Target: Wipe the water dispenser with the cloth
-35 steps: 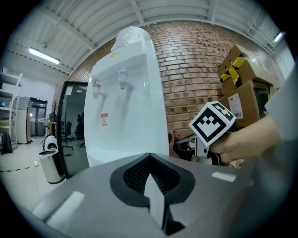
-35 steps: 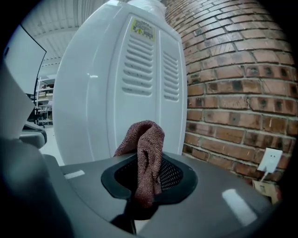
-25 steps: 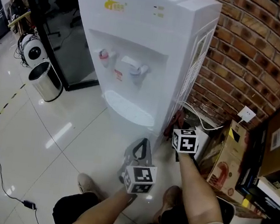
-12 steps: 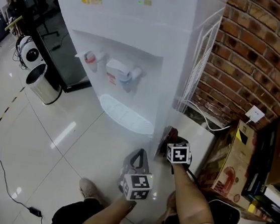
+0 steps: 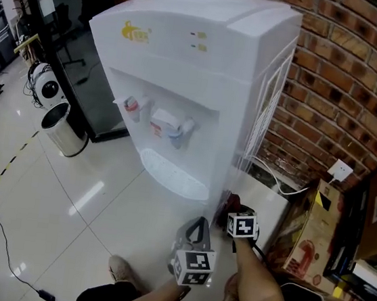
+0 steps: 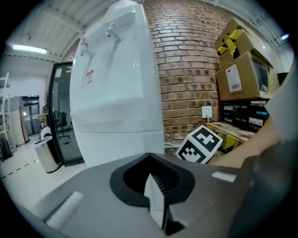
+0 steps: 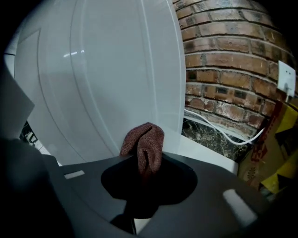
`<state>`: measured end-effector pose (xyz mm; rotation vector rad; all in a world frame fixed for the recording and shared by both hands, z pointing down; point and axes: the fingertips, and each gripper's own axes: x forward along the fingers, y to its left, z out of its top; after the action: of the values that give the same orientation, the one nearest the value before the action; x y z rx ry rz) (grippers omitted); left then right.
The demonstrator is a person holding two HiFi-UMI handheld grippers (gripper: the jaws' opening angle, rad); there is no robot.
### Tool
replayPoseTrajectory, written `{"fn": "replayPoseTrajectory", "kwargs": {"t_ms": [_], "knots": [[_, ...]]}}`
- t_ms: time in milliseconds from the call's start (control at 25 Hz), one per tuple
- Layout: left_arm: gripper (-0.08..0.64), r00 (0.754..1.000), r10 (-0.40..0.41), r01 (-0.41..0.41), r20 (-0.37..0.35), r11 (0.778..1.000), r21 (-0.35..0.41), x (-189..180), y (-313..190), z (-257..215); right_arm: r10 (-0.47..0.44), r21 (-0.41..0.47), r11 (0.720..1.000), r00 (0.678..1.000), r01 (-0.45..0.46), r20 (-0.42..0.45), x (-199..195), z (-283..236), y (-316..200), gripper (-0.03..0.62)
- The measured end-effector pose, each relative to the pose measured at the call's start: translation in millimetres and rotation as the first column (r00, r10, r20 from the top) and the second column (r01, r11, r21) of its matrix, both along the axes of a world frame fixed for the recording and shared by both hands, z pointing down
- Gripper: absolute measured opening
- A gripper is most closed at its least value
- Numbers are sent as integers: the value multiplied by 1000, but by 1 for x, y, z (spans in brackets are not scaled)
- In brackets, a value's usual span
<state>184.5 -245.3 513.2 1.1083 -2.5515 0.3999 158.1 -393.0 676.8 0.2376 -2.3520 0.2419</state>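
Right now my right gripper [image 5: 234, 209] has its tongs clamped on a bunched reddish-brown cloth [image 7: 145, 141], which sticks up out of the jaws in front of the white side panel of the water dispenser [image 5: 184, 71]. From my gripper view I can't tell whether the cloth actually touches the panel. On the head view the cloth sits low at the dispenser's front right corner, at about 4 o'clock from the drip tray [image 5: 172, 173]. My left gripper [image 5: 199, 223] is at roughly 8 o'clock from the right one and just beside it, its tongs together with nothing between them, pointing toward the base of the dispenser. Above the tray are the red tap [image 5: 133, 105] and the blue tap [image 5: 181, 129]. A brick wall [image 5: 346, 84] runs at 3 o'clock from the dispenser, with a white wall socket [image 5: 341, 171] on it and a cardboard box [image 5: 305, 225] below. A steel trash bin [image 5: 64, 128] stands at 9 o'clock, well apart.
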Motion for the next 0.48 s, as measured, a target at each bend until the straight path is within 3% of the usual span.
{"fn": "replayPoseTrajectory", "kwargs": {"t_ms": [120, 280, 480], "knots": [[0, 1000, 15, -15, 6, 1000, 24, 7, -6, -27, 6, 22, 1000, 999, -7, 51, 4, -30, -2, 92], [0, 999, 19, -21, 36, 998, 61, 15, -10, -72, 78, 66, 994, 980, -91, 183, 10, -98, -13, 92], [0, 993, 88, -96, 73, 988, 117, 22, -19, -144, 80, 150, 975, 893, -162, 444, 9, -234, -37, 91]]}}
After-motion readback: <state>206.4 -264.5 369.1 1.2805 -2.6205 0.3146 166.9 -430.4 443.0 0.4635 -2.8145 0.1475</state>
